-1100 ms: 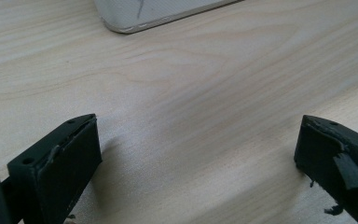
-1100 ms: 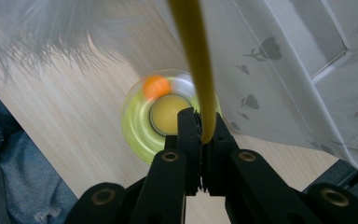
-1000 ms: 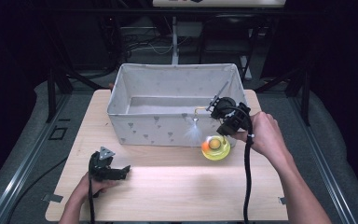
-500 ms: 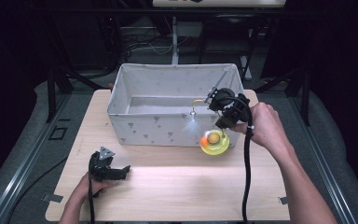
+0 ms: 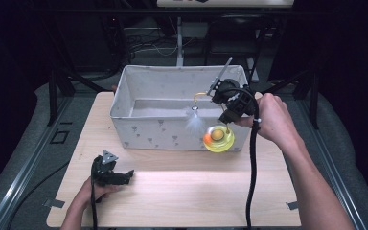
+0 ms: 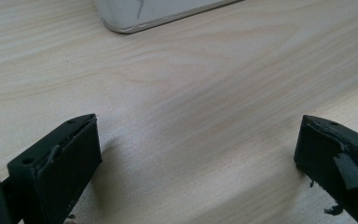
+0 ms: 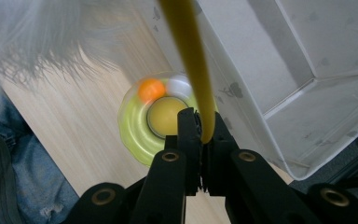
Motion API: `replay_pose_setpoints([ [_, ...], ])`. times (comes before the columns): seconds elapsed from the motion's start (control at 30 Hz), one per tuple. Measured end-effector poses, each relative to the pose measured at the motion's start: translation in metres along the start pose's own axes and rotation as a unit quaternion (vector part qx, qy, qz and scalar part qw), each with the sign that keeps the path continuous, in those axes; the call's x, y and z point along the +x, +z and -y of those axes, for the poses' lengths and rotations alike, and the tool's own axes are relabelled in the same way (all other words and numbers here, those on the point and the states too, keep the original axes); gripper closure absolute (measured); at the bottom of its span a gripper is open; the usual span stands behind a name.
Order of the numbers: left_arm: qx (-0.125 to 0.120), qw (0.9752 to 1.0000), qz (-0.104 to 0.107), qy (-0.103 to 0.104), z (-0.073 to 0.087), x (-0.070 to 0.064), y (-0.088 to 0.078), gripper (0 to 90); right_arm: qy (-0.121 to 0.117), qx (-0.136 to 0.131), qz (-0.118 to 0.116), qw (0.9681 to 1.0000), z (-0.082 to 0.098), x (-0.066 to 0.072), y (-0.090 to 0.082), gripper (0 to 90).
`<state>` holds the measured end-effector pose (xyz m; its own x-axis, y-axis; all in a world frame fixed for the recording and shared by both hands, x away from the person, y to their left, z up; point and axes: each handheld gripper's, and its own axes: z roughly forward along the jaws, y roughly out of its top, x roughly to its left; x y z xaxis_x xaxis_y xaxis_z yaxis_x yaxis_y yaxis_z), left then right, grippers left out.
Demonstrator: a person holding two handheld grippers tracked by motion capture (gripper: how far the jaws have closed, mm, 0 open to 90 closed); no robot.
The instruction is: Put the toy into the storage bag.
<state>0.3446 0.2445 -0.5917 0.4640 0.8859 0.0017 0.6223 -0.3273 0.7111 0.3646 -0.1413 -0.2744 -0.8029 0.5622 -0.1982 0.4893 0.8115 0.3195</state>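
Observation:
A cat toy hangs from my right gripper (image 5: pixel 226 117), whose jaws are shut on its yellow stem (image 7: pixel 189 46). The toy's yellow-green disc base (image 5: pixel 219 138) carries an orange ball (image 7: pixel 150 89) and hovers by the front right corner of the white fabric box (image 5: pixel 124 91). A white feather (image 5: pixel 194 122) dangles from the stem's curved end in front of the box wall. In the right gripper view the gripper (image 7: pixel 203 116) looks down on the disc (image 7: pixel 135 126). My left gripper (image 5: pixel 120 176) rests low at the table's front left, open (image 6: pixel 198 154) over bare wood.
The wooden table (image 5: pixel 196 191) has free room in front of the box. A corner of the box (image 6: pixel 140 14) lies ahead of the left gripper. The right gripper's cable (image 5: pixel 252 172) trails down across the table. Dark metal frames stand behind the table.
The right gripper has risen and moved slightly towards the box, lifting the toy higher off the table. The left gripper has stayed put.

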Motion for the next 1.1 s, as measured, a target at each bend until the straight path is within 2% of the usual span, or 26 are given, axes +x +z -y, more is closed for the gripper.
replay_pose_setpoints([
  [0.37, 0.005, 1.0, 0.004, 0.002, 0.0, 0.001, -0.001, 0.3, -0.004, -0.005, 0.002, 1.0, -0.014, -0.007, -0.017, 87.8],
  [0.8, 0.005, 1.0, 0.003, 0.002, 0.0, 0.001, -0.001, 0.3, 0.001, -0.005, 0.014, 0.9999, -0.033, -0.025, -0.031, 87.8],
  [1.1, 0.004, 1.0, 0.004, 0.001, 0.0, 0.0, -0.001, 0.3, 0.02, -0.013, 0.02, 0.9995, -0.044, -0.043, -0.033, 87.9],
])
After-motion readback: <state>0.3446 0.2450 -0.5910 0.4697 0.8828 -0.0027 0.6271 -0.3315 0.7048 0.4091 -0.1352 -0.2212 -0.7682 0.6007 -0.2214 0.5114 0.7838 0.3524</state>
